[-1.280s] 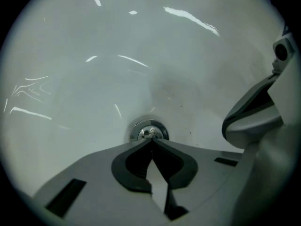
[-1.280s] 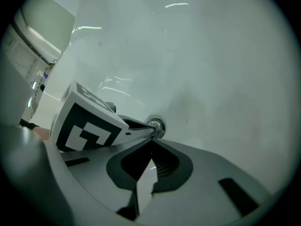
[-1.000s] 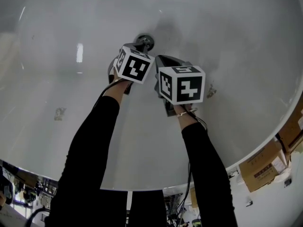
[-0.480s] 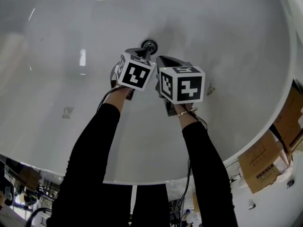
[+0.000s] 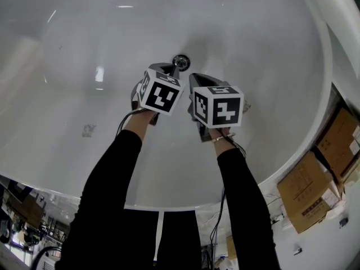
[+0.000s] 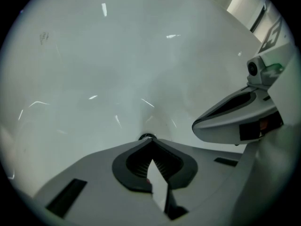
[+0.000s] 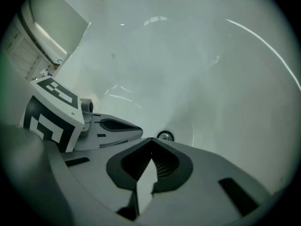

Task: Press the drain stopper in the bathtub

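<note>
The round chrome drain stopper [image 5: 180,61] sits in the floor of the white bathtub [image 5: 84,38]. My left gripper [image 5: 170,68] points at it from just below and to its left, jaws shut on nothing. In the left gripper view the drain stopper [image 6: 147,136] peeks just over the closed tips of the left gripper [image 6: 151,141]. My right gripper [image 5: 194,79] is alongside, a little short of the stopper and to its right, also shut and empty. In the right gripper view the drain stopper [image 7: 165,136] lies just past the tips of the right gripper [image 7: 151,140], with the left gripper [image 7: 113,125] beside it.
The tub's curved rim [image 5: 325,94] runs down the right side. Cardboard boxes [image 5: 315,187] stand on the floor outside it. Small dull marks [image 5: 88,130] spot the tub floor at the left. The person's two black sleeves [image 5: 112,196] reach in over the near rim.
The head view has tilted, so the drain and both grippers sit lower in the frame and more of the right rim shows. Both grippers stay shut near the stopper.
</note>
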The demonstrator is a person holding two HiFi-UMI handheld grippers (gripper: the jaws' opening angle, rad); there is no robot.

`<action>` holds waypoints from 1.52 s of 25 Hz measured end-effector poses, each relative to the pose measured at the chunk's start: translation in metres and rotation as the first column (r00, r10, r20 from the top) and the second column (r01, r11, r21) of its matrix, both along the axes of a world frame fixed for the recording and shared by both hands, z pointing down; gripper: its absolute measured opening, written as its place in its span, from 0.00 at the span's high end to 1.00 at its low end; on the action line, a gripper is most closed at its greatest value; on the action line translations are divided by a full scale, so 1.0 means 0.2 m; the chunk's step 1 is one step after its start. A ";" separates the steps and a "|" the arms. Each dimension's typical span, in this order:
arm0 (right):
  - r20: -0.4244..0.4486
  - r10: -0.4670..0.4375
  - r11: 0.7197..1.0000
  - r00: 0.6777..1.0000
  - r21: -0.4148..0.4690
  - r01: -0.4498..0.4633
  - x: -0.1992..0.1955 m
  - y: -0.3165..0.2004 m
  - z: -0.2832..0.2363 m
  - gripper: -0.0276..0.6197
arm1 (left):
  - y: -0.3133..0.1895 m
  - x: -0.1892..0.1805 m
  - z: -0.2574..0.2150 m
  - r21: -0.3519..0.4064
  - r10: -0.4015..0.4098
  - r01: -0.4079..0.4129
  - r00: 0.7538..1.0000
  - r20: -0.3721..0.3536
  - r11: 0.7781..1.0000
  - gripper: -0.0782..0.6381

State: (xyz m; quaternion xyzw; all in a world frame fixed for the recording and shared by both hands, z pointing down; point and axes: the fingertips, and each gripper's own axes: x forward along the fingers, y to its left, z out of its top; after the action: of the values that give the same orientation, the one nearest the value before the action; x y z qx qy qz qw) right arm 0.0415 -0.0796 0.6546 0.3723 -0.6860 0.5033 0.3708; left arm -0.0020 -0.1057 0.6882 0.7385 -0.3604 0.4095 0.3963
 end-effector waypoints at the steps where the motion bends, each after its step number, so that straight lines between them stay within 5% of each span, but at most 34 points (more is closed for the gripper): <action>1: -0.001 0.003 1.000 1.000 0.004 -0.003 0.01 0.00 -0.02 0.96 | 0.00 0.00 -0.03 -0.001 -0.007 0.007 1.000 -0.004 1.000 0.89; 38: 0.013 -0.017 0.994 1.000 0.107 0.016 0.09 0.20 -0.63 0.96 | 0.22 -0.24 -0.86 0.085 -0.149 0.152 0.988 -0.047 0.985 0.88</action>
State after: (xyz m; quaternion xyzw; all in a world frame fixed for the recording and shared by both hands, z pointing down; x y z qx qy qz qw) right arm 0.0600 -0.0398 0.5283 0.3825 -0.7175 0.4652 0.3499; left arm -0.0497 -0.0612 0.5156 0.7340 -0.4249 0.3471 0.4003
